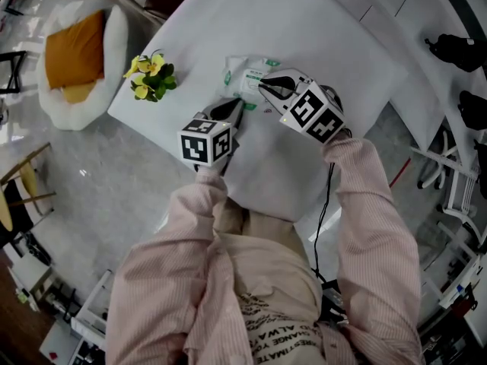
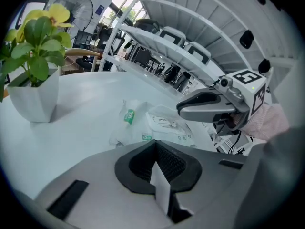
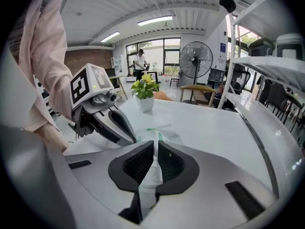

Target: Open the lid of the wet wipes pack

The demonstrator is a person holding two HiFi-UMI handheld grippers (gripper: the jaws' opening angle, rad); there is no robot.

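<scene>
Head cam: I see pack [image 1: 247, 74] flat on white table [image 1: 327, 44], with plant [image 1: 152, 77] to its left, apart from it. L gripper [image 1: 234, 106] has its tip at pack's near edge. R gripper [image 1: 264, 84] has its tip on pack's top, coming from the right. Both point down at an angle. Chair [image 1: 76, 48] w/ orange cushion sits off table at upper left. L gripper view: L gripper [image 2: 156, 162] pads are together w/ thin white film pinched btwn them. I read it as pack [image 2: 138, 123] edge, though gripper body hides the join. Lid label [image 2: 164, 121] marked OPEN lies on pack top, R gripper [image 2: 181, 109] tip just over its right end. Plant [image 2: 35, 56] is upright in white pot at left. R gripper view: R gripper [image 3: 155, 151] pads are nearly together, the narrow gap filled by white pack film, clamped. I can't tell if that's lid flap or wrapper. Pack [image 3: 164, 136] sits just past tips, L gripper [image 3: 125, 130] tip beside it at left. Plant [image 3: 145, 93] is further back on table, fan [image 3: 196, 56] behind.
</scene>
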